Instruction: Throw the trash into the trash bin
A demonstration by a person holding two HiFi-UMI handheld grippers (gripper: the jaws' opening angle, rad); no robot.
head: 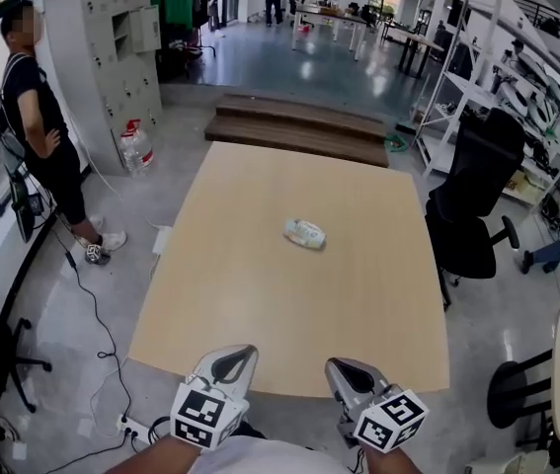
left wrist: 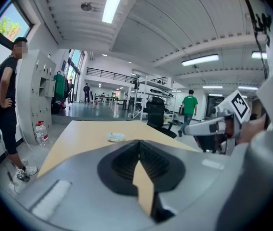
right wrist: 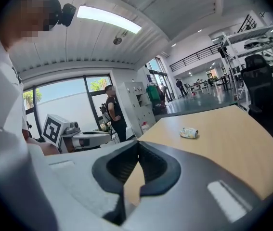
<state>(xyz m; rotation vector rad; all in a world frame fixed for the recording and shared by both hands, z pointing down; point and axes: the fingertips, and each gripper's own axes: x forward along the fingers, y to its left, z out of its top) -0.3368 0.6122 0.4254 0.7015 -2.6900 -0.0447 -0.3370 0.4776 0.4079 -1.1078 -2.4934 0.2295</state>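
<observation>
The left tongs (head: 237, 355) and the right tongs (head: 345, 367) sit side by side over the near edge of the counter (head: 260, 304), both pointing across it and slightly downward. In the left gripper view the left tongs (left wrist: 138, 148) have their ribbed pads pressed together at the tip with nothing between them. The right gripper view shows the right tongs (right wrist: 137, 150) the same way, pinched together and empty. That fits a start position, since there is nothing within reach to grip and closed tips are the tidy way to carry them.

The trash (head: 304, 233) is a small crumpled wrapper lying alone on the bare wood, well ahead of both tongs and roughly on the line between them. It lies a little left of the left tongs' own line (left wrist: 116, 137) and off to the right of the right tongs' line (right wrist: 189, 133). Either pair could probably take it, but first it must be brought much closer and opened.

No trash bin shows in any view, so where the wrapper must go cannot be told. A person (head: 44, 131) stands far off beyond the left tongs, and an office chair (head: 475, 205) stands out past the right tongs, beside the counter; neither touches the trash.
</observation>
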